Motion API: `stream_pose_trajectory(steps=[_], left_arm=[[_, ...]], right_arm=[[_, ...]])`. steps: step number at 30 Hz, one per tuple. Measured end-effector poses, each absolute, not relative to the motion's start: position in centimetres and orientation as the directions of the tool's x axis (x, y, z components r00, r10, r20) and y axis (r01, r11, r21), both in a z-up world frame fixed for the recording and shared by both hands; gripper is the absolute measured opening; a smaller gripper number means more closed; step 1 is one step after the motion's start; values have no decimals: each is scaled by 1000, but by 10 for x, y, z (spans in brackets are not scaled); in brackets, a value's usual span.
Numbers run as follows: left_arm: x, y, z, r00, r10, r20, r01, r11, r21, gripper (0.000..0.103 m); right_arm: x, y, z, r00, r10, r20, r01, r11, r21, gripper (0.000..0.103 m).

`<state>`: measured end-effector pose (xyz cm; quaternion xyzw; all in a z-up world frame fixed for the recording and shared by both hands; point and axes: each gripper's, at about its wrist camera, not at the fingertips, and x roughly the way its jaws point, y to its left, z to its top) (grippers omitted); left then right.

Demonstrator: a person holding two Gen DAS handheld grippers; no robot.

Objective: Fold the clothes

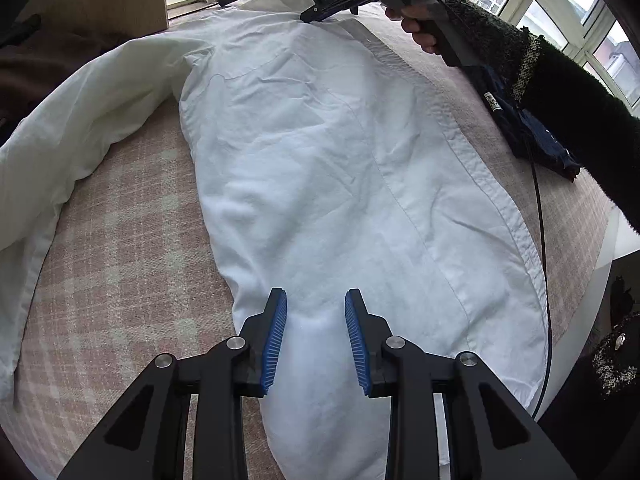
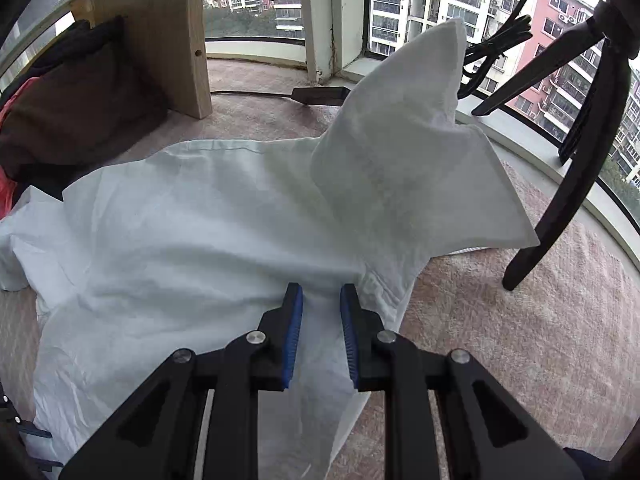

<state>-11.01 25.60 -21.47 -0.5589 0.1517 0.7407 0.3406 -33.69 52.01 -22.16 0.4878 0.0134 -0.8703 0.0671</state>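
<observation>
Lying lengthwise on the pink blanket point(image 1: 120, 272), the white shirt point(image 1: 320, 152) runs away from the left gripper point(image 1: 316, 336), half-open over its hem; the right gripper point(image 2: 321, 334), fingers narrowly parted, straddles fabric at the shoulder.

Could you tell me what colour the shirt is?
White; the shirt shows best in the left wrist view.

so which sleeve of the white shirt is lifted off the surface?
The sleeve beside the right gripper rises toward the window. The other sleeve lies flat on the pink blanket.
</observation>
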Motion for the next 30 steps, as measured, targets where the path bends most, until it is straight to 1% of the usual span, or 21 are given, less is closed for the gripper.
stream_pose_trajectory(steps=[1, 7, 10, 13, 17, 20, 24, 27, 28, 30], left_arm=[[-108, 257, -215, -150, 329, -933, -678, -720, -145, 29], [-104, 259, -217, -169, 314, -934, -679, -724, -121, 29], [-104, 258, -217, -172, 316, -933, -674, -729, -123, 29], [-103, 257, -217, -181, 319, -930, -672, -731, -120, 29], [-102, 255, -217, -188, 328, -926, -666, -736, -126, 29], [-102, 255, -217, -188, 326, -926, -672, -730, -121, 29], [-101, 243, -210, -185, 329, -926, -658, -741, -132, 29], [-95, 221, -196, -209, 328, -921, -632, -764, -128, 29], [-91, 212, -191, -217, 324, -921, -625, -771, -124, 29], [-86, 193, -183, -215, 321, -922, -609, -782, -130, 29]], right_arm=[[-342, 521, -218, -522, -98, -847, 119, -992, 42, 20], [-373, 481, -202, -490, -220, -844, 191, -971, 142, 20], [-408, 464, -235, -416, -113, -902, 137, -989, 61, 20], [-425, 472, -234, -489, -25, -872, 98, -995, -27, 18], [-434, 476, -229, -502, -29, -864, 104, -994, -27, 18], [-402, 483, -201, -533, -115, -838, 129, -990, 54, 20], [-337, 496, -177, -487, -300, -820, 205, -952, 226, 20], [-284, 502, -156, -493, -343, -800, 218, -938, 268, 21], [-265, 507, -149, -496, -368, -787, 223, -930, 294, 23], [-221, 518, -141, -497, -396, -772, 215, -918, 332, 31]])
